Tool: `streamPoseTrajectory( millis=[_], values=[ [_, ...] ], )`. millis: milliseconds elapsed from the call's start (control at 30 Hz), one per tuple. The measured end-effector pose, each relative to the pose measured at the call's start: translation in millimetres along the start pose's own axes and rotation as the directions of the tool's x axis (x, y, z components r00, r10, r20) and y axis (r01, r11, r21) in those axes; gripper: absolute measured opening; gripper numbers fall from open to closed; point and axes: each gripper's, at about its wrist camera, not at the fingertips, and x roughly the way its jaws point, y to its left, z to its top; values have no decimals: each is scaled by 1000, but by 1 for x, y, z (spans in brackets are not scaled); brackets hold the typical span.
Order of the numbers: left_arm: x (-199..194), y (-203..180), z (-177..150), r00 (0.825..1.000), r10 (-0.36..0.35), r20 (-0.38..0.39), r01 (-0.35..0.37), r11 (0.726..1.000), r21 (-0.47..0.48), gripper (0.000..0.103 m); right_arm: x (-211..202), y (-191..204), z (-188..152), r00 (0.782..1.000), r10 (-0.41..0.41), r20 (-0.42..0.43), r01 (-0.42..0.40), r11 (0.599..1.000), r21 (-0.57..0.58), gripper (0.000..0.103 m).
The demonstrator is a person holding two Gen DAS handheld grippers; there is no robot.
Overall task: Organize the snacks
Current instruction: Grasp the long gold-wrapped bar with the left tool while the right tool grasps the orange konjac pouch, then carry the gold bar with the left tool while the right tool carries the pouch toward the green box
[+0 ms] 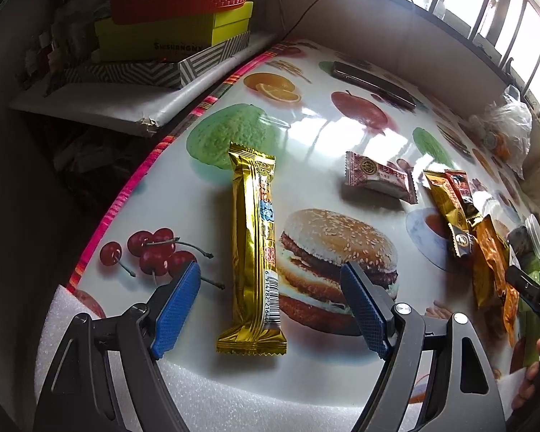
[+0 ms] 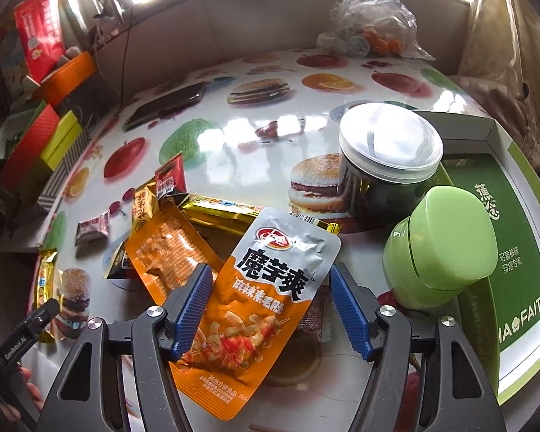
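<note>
Left gripper [image 1: 271,304]: held low over the table [image 1: 316,136], pointing forward along it, fingers [image 1: 178,304] spread wide and holding nothing. A long gold snack bar [image 1: 255,252] lies flat on the table between them, lengthwise, its near end just inside the gap and touching neither finger.

Right gripper [image 2: 270,311]: likewise low and level, fingers [image 2: 349,309] apart. An orange-and-grey snack pouch [image 2: 259,309] lies between them, tilted. The left finger appears to touch its edge; the right finger stands clear. No grip is made.

Other wrapped snacks [image 2: 162,216] lie in a loose pile just beyond the pouch. A clear-lidded jar [image 2: 388,165] and a green container [image 2: 442,248] stand to the right, beside a green box [image 2: 504,252].
</note>
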Motion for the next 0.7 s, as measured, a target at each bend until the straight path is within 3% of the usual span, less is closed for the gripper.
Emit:
streamPoseTrajectory(
  millis=[133,200,400,700],
  values=[
    [1,2,3,1000,17,6,-17,1000,-3,69,-3,-2,-2,1000,-6,3,6,1000,-2,57],
    [1,3,4,1000,28,10,-28,1000,-6,54,-4,-4,-2,1000,-3,3,3,1000,6,55],
    [1,7,7,999,39,18,-39,999,-22,26,-7,-10,-5,1000,-7,5,7,1000,20,54],
    [-7,6,0,999,12,38,-11,999,-33,24,-18,-19,-10,999,-19,28,18,1000,20,53]
  ],
)
